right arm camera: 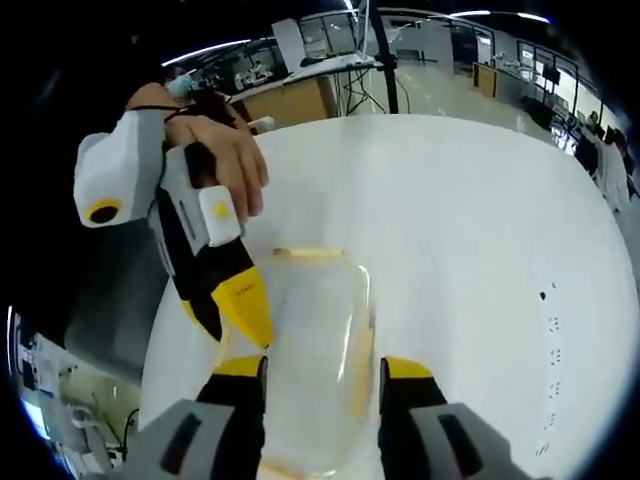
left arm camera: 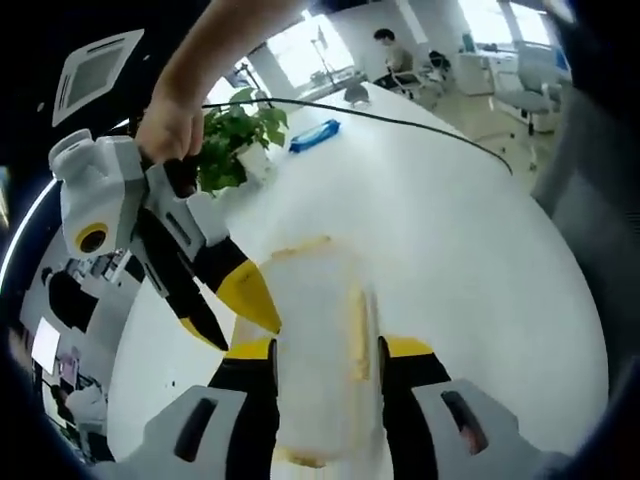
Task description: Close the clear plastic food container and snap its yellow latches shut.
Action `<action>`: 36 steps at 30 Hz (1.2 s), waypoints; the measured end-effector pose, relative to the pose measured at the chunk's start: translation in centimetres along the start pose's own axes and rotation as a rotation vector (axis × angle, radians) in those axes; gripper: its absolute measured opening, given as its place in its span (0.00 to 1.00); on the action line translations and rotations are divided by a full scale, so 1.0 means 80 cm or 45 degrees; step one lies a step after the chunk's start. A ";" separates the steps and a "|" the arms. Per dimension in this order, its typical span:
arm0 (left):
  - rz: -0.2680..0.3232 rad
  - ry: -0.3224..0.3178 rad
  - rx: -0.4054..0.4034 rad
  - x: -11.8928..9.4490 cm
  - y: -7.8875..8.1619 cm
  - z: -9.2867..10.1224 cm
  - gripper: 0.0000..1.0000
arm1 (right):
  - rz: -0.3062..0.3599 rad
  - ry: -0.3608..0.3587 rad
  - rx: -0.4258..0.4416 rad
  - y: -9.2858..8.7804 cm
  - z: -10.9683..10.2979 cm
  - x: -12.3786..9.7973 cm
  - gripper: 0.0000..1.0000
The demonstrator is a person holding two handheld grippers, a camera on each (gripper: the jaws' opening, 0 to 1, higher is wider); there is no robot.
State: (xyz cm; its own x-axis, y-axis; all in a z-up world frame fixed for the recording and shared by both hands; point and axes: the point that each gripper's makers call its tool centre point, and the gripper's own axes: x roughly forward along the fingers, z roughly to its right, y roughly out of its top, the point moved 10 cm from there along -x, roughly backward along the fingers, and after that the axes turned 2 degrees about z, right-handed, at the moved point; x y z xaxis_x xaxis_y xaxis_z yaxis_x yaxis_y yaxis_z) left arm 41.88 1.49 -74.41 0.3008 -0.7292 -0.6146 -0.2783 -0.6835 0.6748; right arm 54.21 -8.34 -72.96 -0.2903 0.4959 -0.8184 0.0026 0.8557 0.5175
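Blur hides much of the clear container (left arm camera: 318,350), which stands on the white surface (left arm camera: 470,250) between the left claw (left arm camera: 328,352) jaws; its near end is cut off by the frame. Both claws are seen closed against its sides, the right claw (right arm camera: 322,372) likewise gripping the container (right arm camera: 312,360). Yellow latches (left arm camera: 355,335) are only faintly made out. No writing can be read. A potted plant (left arm camera: 238,140) and a blue object (left arm camera: 315,134) are seen beyond.

The left gripper (left arm camera: 325,345) has its jaws closed against the box (left arm camera: 320,350). The right gripper (right arm camera: 322,365) does the same, each gripper held in a hand (right arm camera: 225,150).
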 end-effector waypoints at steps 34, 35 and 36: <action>-0.110 -0.232 -0.177 -0.025 0.017 -0.052 0.46 | 0.115 -0.282 -0.127 0.005 -0.090 -0.051 0.50; -0.108 -0.250 -0.261 -0.025 0.018 -0.055 0.46 | 0.120 -0.285 -0.120 0.005 -0.092 -0.052 0.50; -0.106 -0.254 -0.288 -0.024 0.018 -0.058 0.48 | 0.135 -0.294 -0.115 0.003 -0.093 -0.053 0.49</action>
State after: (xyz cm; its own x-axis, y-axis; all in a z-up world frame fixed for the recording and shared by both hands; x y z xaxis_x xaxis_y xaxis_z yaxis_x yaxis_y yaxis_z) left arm 45.16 2.05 -70.34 0.1231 -0.6783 -0.7244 -0.0434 -0.7329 0.6789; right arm 48.34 -11.31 -67.52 -0.0672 0.6115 -0.7884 -0.0669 0.7856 0.6151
